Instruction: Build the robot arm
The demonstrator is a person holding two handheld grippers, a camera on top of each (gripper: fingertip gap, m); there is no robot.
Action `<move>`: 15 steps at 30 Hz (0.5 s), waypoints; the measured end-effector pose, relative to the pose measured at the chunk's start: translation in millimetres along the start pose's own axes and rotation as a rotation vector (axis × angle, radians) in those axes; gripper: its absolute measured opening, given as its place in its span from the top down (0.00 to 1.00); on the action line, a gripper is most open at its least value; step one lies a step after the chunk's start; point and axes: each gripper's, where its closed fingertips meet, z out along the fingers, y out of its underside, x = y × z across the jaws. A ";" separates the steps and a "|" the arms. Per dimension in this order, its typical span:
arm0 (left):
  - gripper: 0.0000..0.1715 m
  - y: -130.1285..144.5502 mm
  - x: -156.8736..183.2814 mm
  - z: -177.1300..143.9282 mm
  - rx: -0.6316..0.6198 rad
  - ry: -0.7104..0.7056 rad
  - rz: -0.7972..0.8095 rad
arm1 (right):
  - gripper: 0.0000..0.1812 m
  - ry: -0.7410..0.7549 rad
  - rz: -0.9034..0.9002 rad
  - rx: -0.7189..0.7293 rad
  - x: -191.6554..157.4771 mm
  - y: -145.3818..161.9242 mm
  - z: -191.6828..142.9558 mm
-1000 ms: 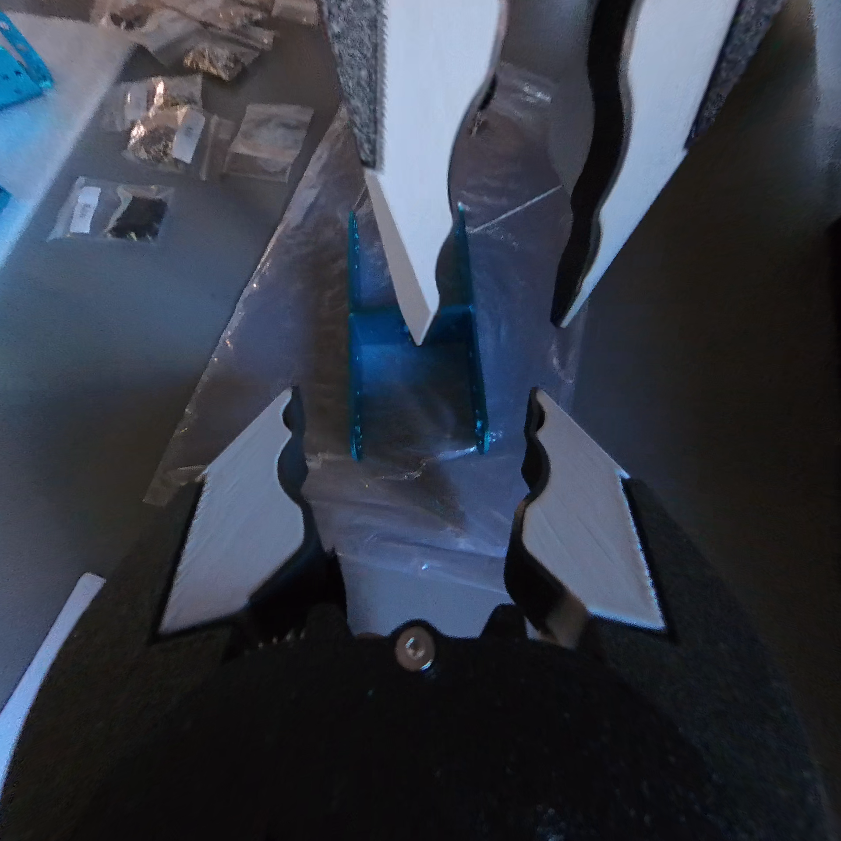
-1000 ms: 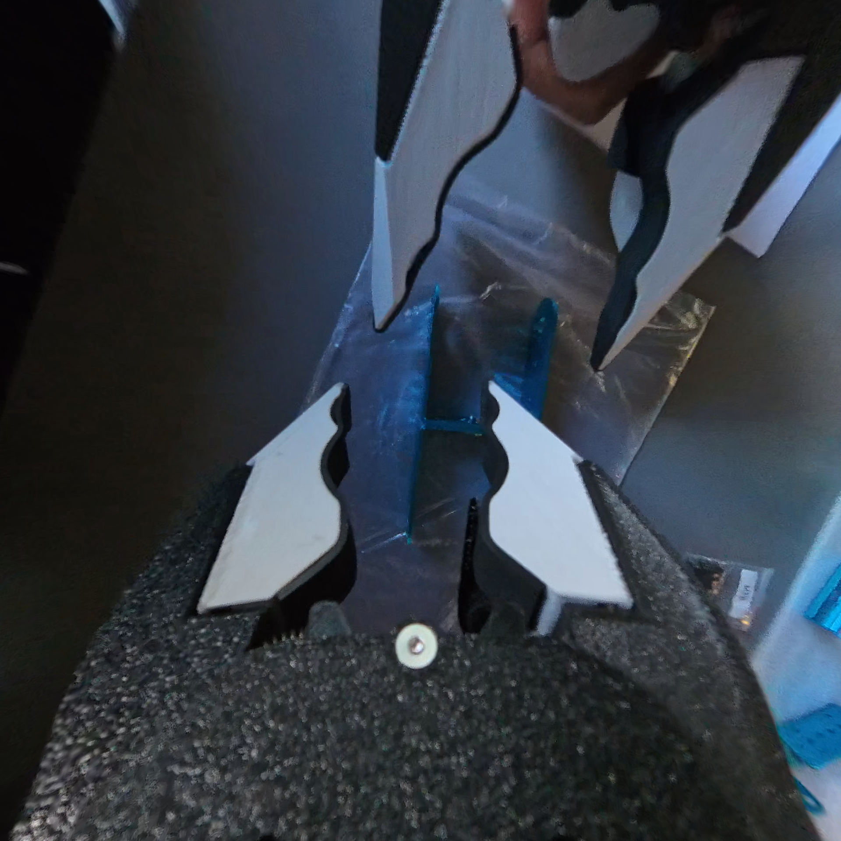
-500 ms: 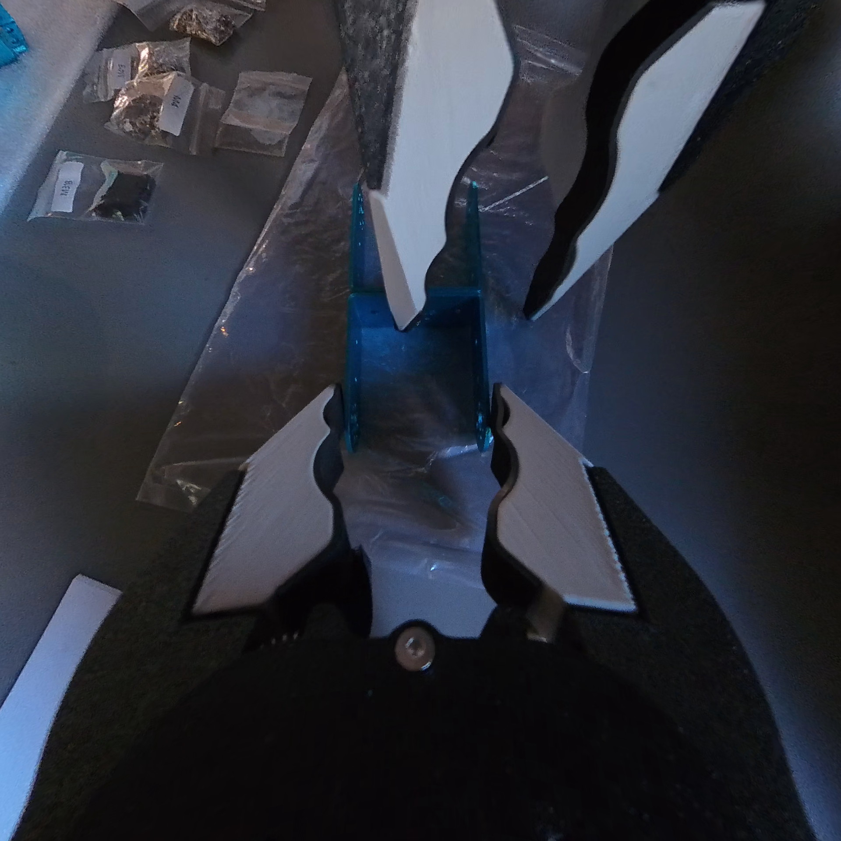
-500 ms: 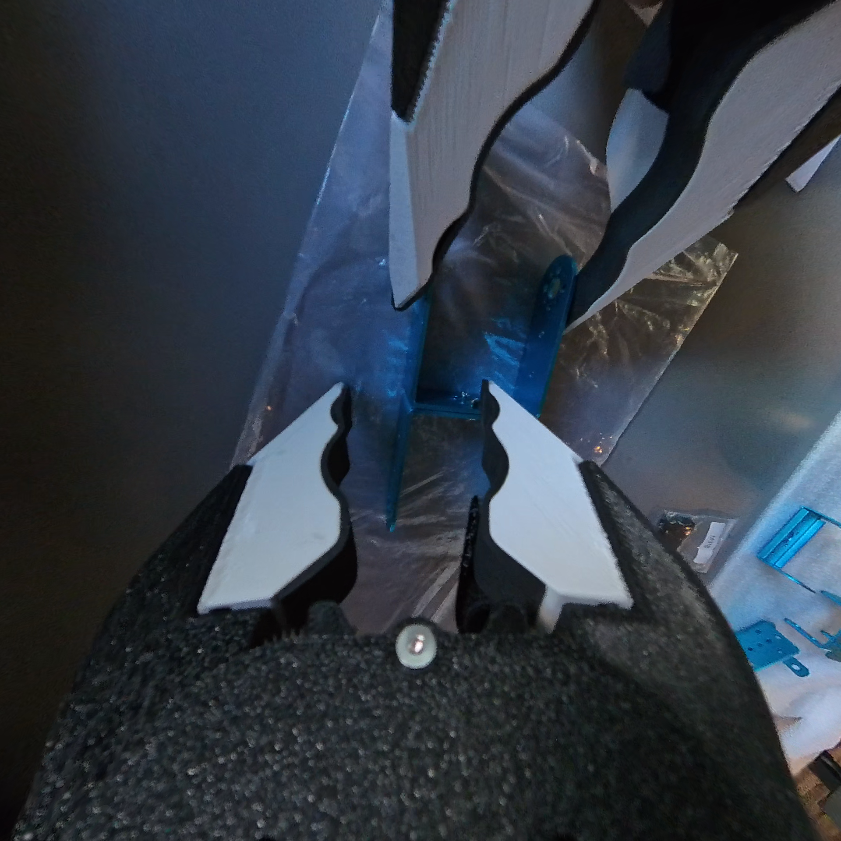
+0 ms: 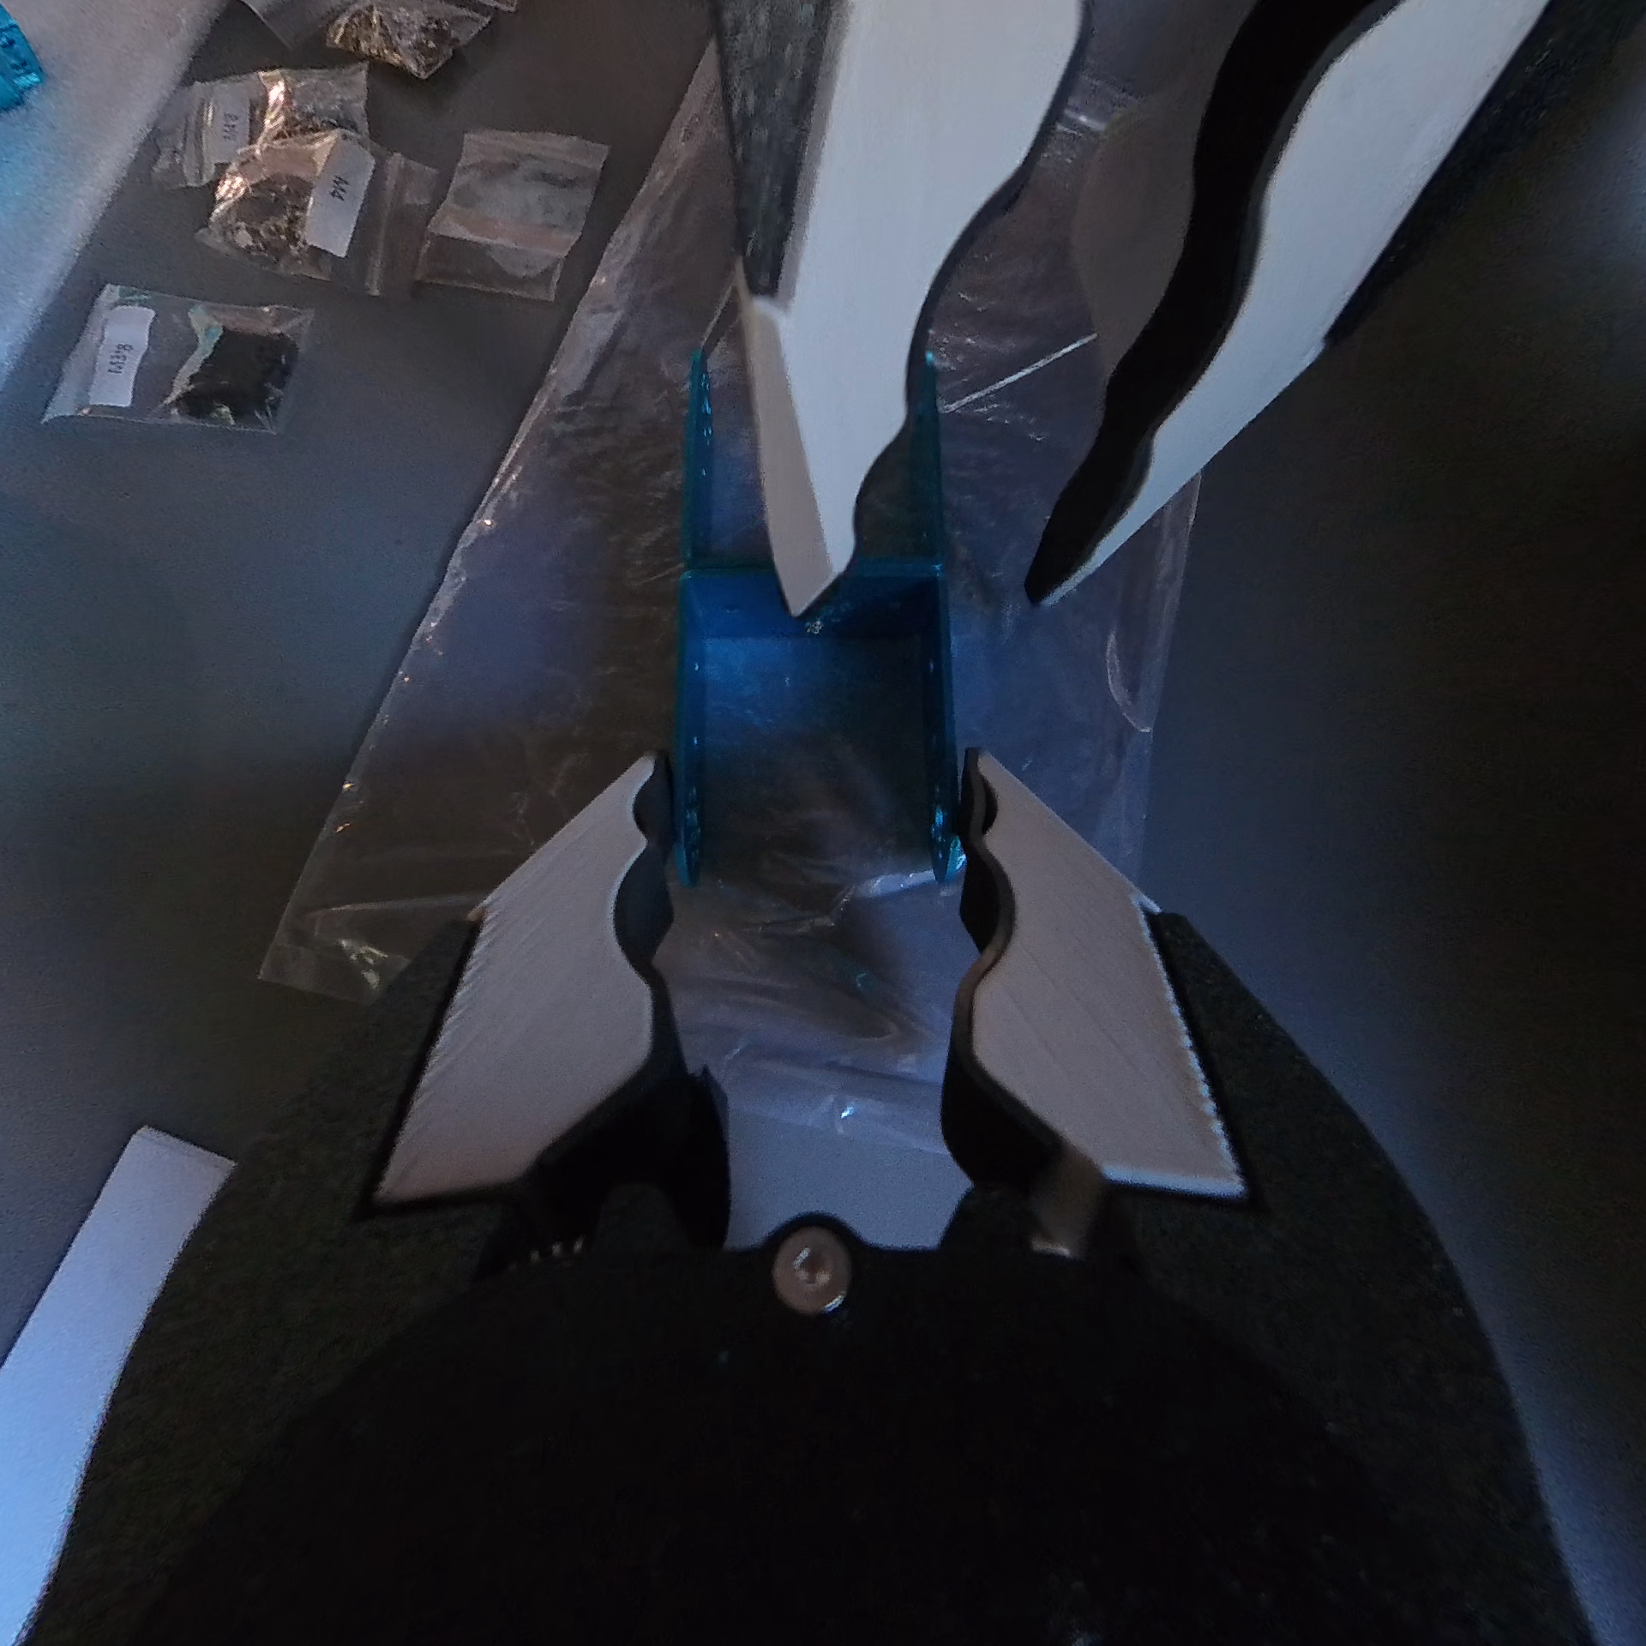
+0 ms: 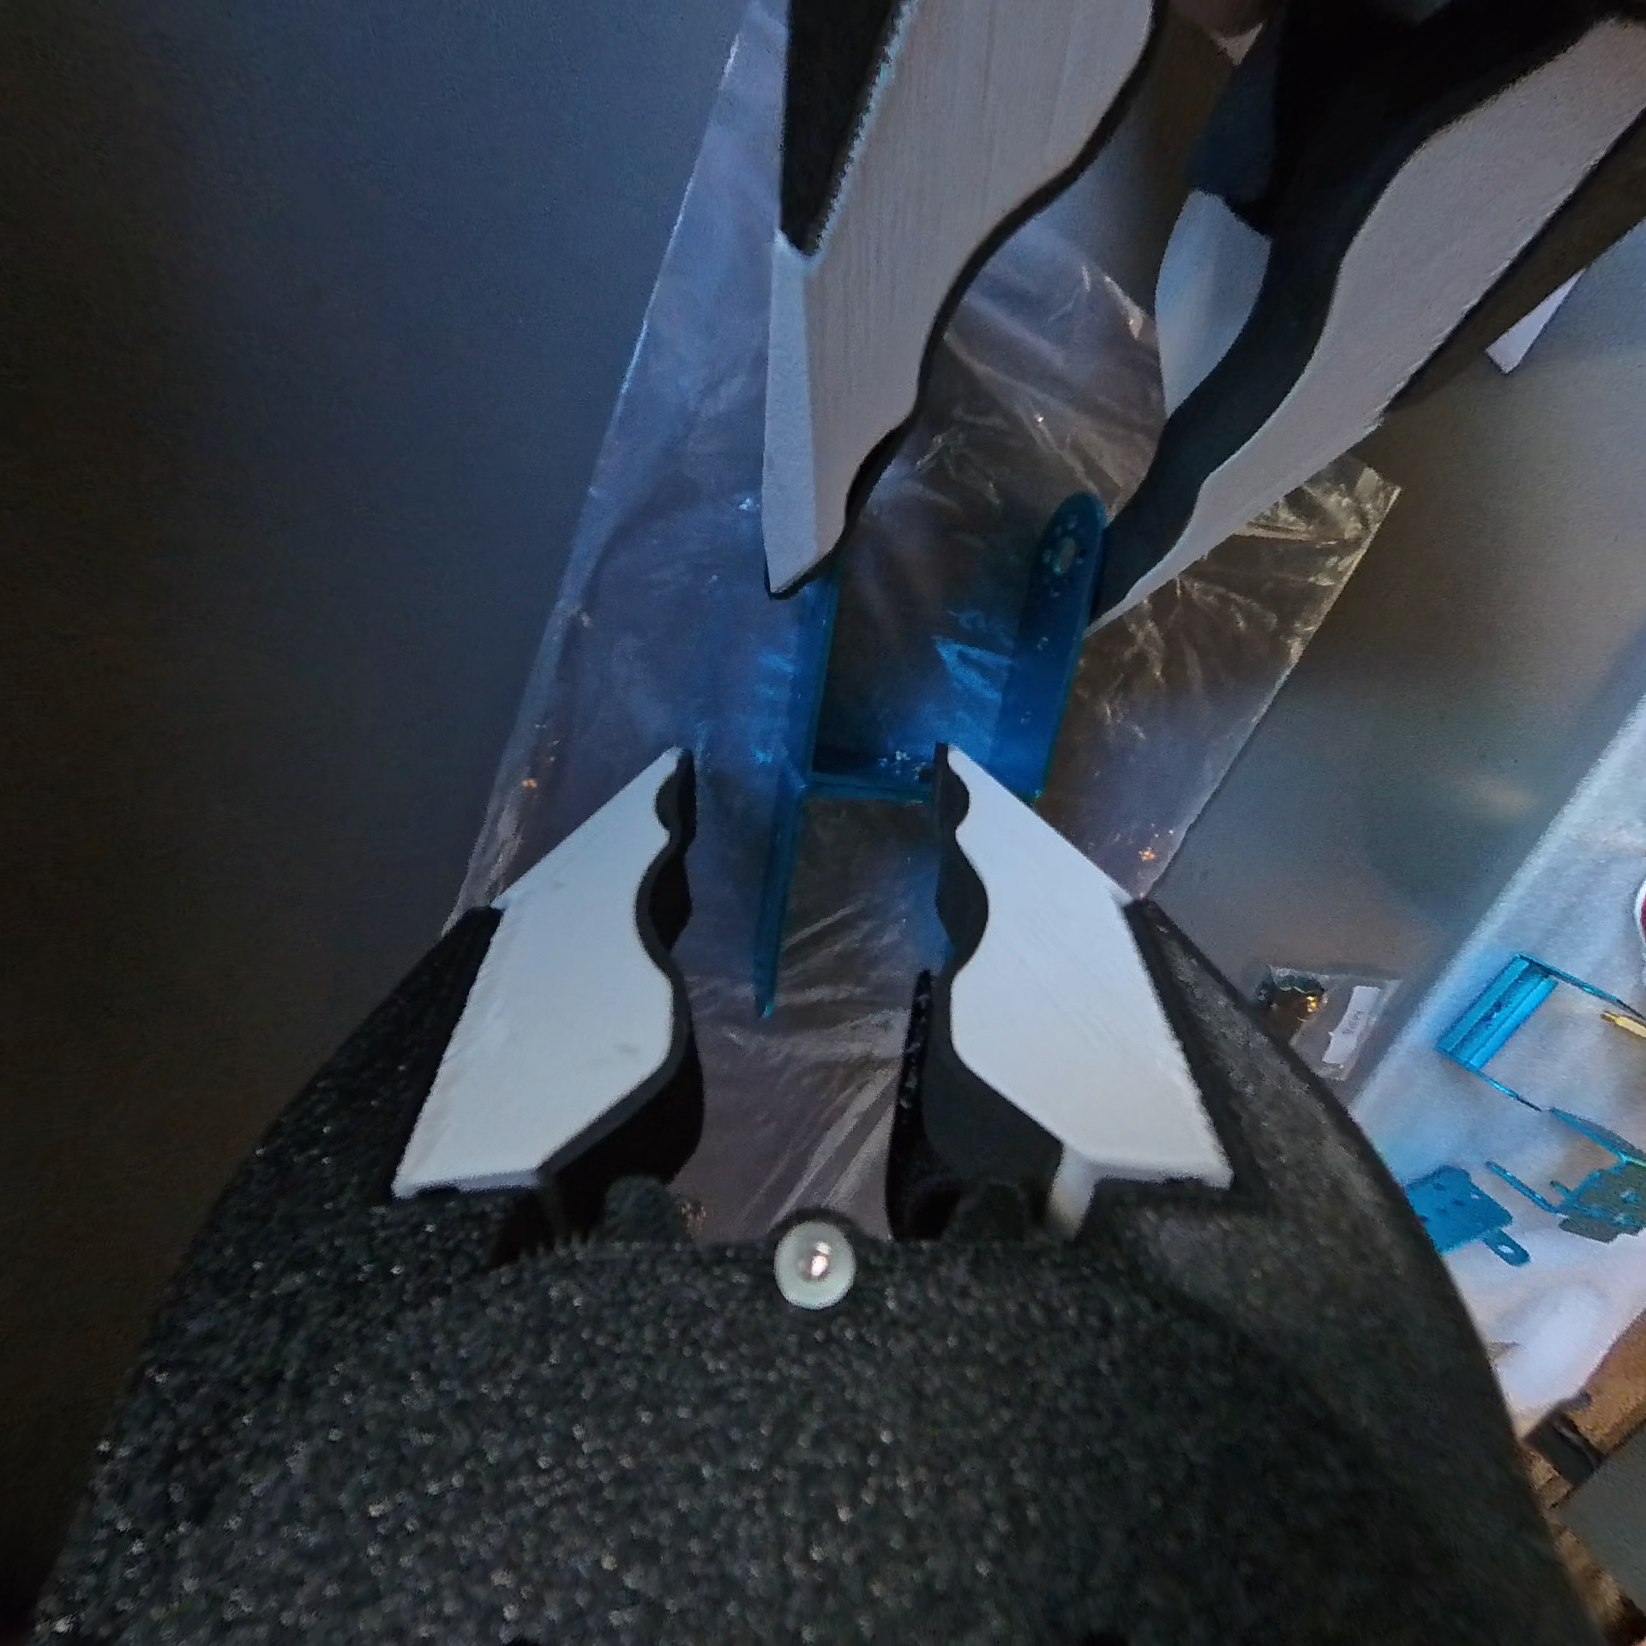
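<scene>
Two tools meet over a blue bracket [image 5: 815, 712] lying inside a clear plastic bag [image 5: 570, 570] on the grey table [image 5: 223, 623]. The left tool [image 5: 815, 775] is clamped across the bracket's near side walls. The right tool [image 6: 815, 761] is apart, one finger inside the bracket's far end and the other outside it; bare table lies right, small bags [image 5: 178, 365] far left.

The blue bracket [image 5: 812, 704] fills the gap between the left gripper [image 5: 812, 784] fingertips. The right gripper [image 6: 812, 766] crowds its far end. Small parts bags [image 5: 294, 191] occupy the desk [image 5: 223, 641] leftward; rightward lies bare.
</scene>
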 end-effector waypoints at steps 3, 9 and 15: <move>0.62 0.2 0.1 0.0 -0.001 0.000 0.000 | 0.74 0.002 0.000 0.043 -1.6 -6.2 -9.6; 0.62 0.4 0.0 0.0 -0.003 -0.005 0.007 | 0.69 -0.003 0.021 0.005 1.9 -2.0 5.1; 0.62 0.8 0.0 -0.1 -0.005 -0.003 0.006 | 0.70 -0.009 0.026 -0.002 -1.2 -1.4 -2.5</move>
